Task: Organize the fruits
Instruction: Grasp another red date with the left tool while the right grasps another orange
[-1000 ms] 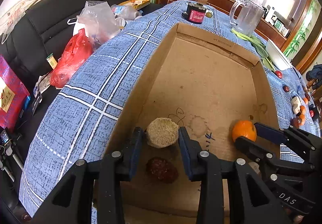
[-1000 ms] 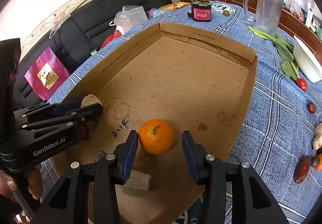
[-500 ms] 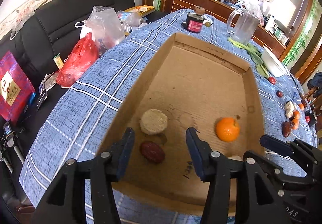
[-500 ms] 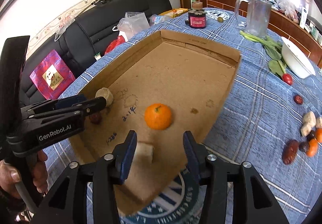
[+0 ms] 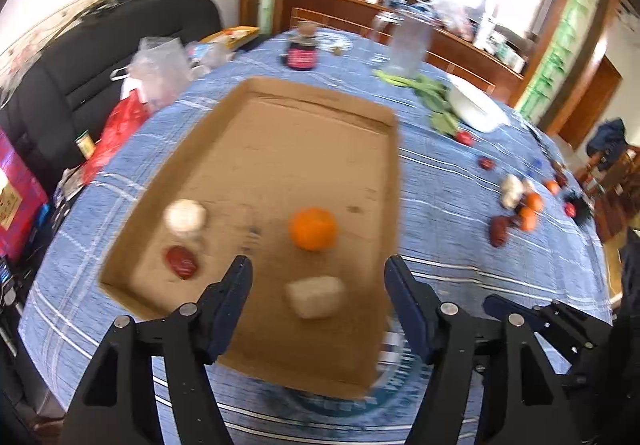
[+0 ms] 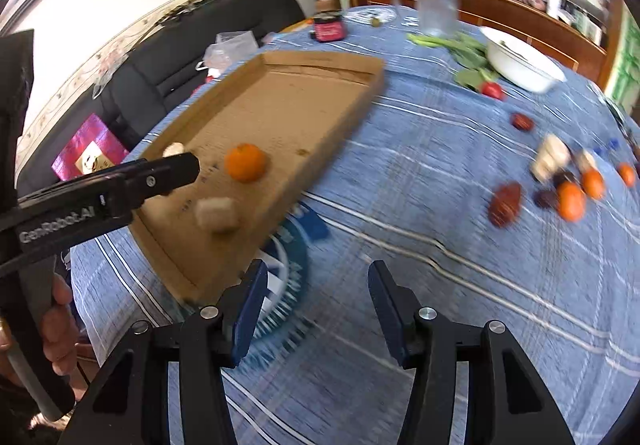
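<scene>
Far left, a black sofa [image 5: 60, 85] runs along the wall with a red plastic bag [image 5: 116, 133] and a clear bag [image 5: 160, 69] piled against the table edge. On the blue checked tablecloth [image 5: 440, 213] sits the shallow cardboard tray [image 5: 396, 173], and four pieces lie on its floor: a pale round piece [image 5: 186, 216] near the left wall, a dark red date [image 5: 182, 261] just in front of it, an orange [image 5: 313, 228] nearer the middle, and a pale block [image 5: 316, 296] at the near end. The left gripper [image 5: 318, 285] hangs above that near end, its jaws opening wide; the pale block shows between them but the pads are clear of it, gripping nothing. Moving right, the right gripper [image 6: 318, 297] is off the tray and over bare cloth beside its near corner, jaws also opening, with nothing between them. From its camera a hand [image 6: 56, 329] shows at the left edge, wrapped round the other tool's handle. Further right, well apart from the tray, a loose cluster waits on the cloth: a large date [image 6: 505, 203], small oranges [image 6: 571, 201], pale chunks [image 6: 552, 157] and darker fruit, all blurred. At the back stand a dark jar [image 6: 329, 25], a clear pitcher [image 6: 436, 1], leafy greens [image 6: 464, 49] and a white bowl [image 6: 520, 61].
</scene>
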Available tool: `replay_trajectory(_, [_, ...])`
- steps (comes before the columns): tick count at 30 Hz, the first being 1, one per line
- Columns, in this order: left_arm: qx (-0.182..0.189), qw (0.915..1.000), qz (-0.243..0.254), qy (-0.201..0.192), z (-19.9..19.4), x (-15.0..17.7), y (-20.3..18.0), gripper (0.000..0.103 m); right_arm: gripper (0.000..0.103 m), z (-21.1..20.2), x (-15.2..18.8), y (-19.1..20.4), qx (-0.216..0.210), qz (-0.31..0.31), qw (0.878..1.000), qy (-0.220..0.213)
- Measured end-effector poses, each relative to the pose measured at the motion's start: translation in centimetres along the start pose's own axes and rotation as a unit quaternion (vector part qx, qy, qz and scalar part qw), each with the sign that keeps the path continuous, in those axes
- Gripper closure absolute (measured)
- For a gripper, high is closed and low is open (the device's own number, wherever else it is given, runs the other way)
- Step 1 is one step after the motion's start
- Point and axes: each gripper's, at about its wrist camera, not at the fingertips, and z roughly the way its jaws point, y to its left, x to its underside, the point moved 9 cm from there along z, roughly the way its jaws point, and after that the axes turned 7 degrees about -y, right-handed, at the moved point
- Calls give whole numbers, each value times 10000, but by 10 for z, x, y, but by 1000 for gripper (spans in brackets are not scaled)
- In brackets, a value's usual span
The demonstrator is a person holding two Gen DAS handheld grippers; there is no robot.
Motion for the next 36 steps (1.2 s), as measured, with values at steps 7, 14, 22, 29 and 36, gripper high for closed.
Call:
replay_trajectory(7, [281, 9977, 589, 163, 5, 20, -74, 31, 39, -33, 31, -60, 328, 499, 9982, -78])
replay_trajectory(14, [385, 9948, 855, 385, 16, 36, -121, 31, 39, -61, 41, -137, 688, 1086, 9914, -225])
replay_trajectory(22, [238, 9919, 1069, 648, 42, 42, -157, 32, 39, -53, 1, -207, 897, 1099, 9888, -464])
replay_trajectory(29, [119, 9887, 1275, 777, 69, 30, -175, 32, 39, -2, -23, -222, 802, 368, 9956, -313])
replay_trajectory(36, [112, 9874, 1319, 868, 96, 19, -192, 32, 68, 16, -34, -220, 635, -43, 9975, -312])
